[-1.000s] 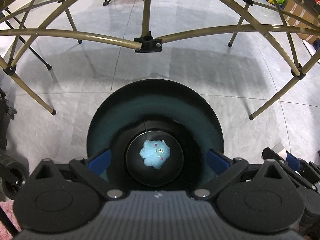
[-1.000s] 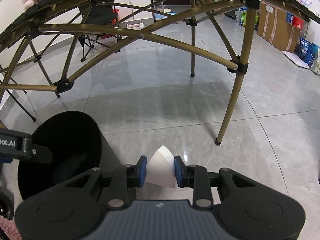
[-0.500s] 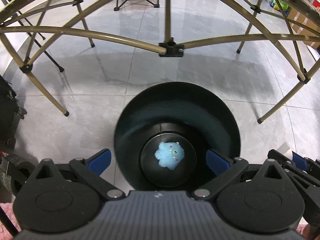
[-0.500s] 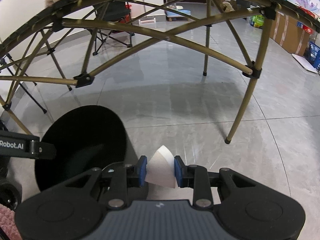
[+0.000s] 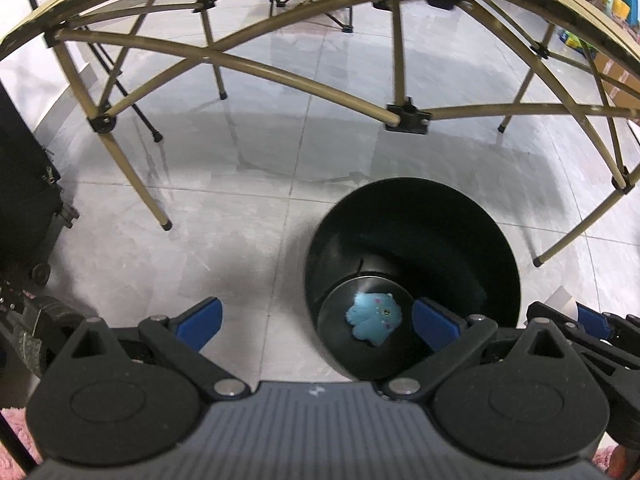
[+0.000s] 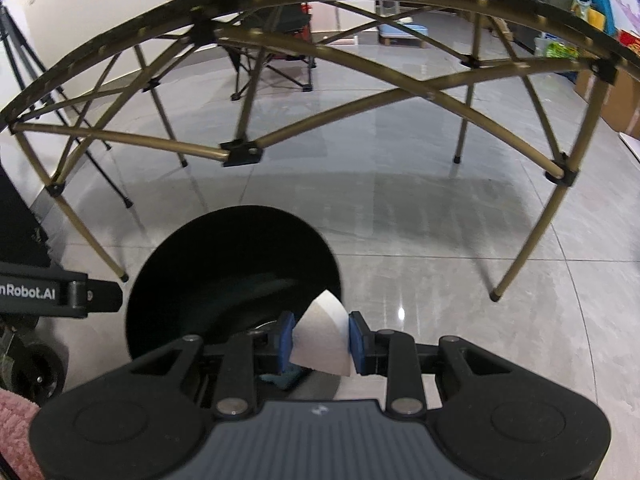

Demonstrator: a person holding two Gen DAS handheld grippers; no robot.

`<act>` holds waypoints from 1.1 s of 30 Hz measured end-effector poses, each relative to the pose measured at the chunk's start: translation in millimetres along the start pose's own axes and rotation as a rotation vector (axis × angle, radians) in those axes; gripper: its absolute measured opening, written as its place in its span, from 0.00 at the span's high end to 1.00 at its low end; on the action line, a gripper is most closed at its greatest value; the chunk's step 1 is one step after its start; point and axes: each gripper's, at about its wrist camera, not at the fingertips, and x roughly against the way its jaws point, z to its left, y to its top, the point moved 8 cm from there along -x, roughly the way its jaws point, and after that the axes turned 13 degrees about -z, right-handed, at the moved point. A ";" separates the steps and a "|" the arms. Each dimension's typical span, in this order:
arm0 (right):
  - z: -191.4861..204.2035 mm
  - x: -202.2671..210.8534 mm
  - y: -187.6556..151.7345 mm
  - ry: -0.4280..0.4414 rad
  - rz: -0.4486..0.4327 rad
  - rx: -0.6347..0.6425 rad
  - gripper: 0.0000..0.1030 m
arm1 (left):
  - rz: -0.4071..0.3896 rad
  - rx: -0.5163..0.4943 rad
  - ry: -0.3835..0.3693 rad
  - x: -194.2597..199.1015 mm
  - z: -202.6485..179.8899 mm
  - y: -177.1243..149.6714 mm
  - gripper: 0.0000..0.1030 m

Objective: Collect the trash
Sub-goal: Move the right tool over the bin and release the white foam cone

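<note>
A white folded piece of paper (image 6: pixel 320 346) is pinched between the blue pads (image 6: pixel 286 340) of the right gripper (image 6: pixel 319 342), which hangs at the right rim of the black trash bin (image 6: pixel 224 240) standing on the grey tiled floor (image 6: pixel 440 232). The left gripper (image 5: pixel 316 322) has its jaws spread wide and grasps nothing; its right pad overlaps the bin's opening. At the bottom of the bin lies a light blue fluffy toy (image 5: pixel 374 314). A folding table's gold frame (image 5: pixel 248 68) arches over the floor beyond the bin.
</note>
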 end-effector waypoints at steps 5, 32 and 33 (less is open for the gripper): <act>24.3 -5.5 1.8 0.026 0.014 0.023 0.73 | -0.003 0.025 0.029 -0.6 24.4 -1.8 0.00; 88.2 -61.1 -10.7 0.060 0.168 0.061 0.72 | 0.042 0.141 0.149 -18.3 107.1 -16.9 0.00; 88.9 -61.9 -11.1 0.061 0.169 0.063 0.72 | 0.044 0.142 0.150 -18.6 107.8 -16.9 0.00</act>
